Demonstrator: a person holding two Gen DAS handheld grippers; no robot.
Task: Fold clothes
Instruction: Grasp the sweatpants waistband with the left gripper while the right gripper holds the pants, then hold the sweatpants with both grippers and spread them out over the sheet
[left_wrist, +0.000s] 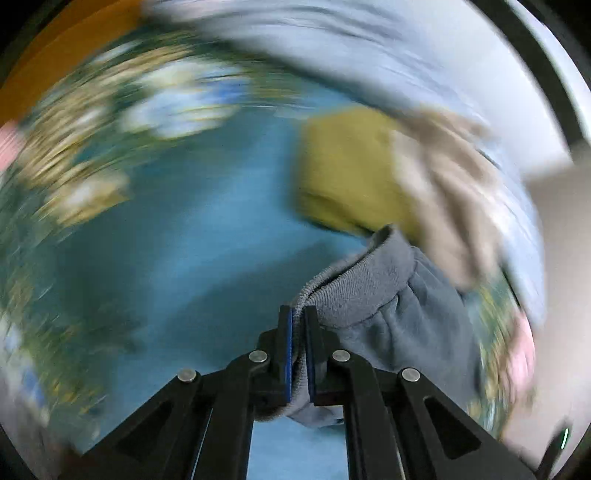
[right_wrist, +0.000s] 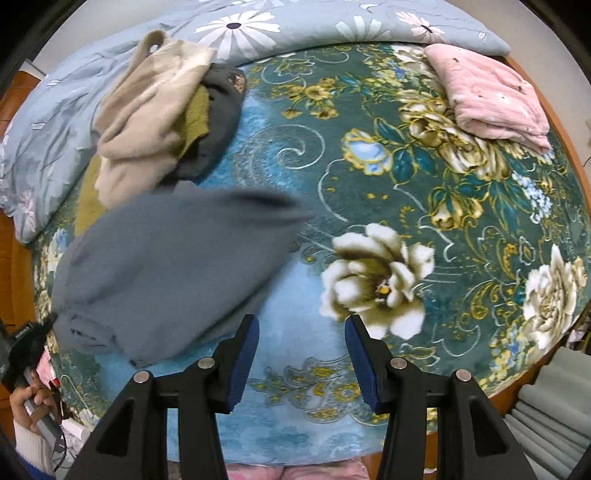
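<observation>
Floral bedspread (right_wrist: 443, 206), rumpled grey garment (right_wrist: 166, 273)

No legible text or labels anywhere.

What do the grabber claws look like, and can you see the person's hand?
Both grippers, the left gripper and right gripper, are black plastic with triangle cut-outs, round silver pins and blue pads inside the fingers. The person's hand shows a cream knitted sleeve, around a black and grey handle with thin cables.
</observation>
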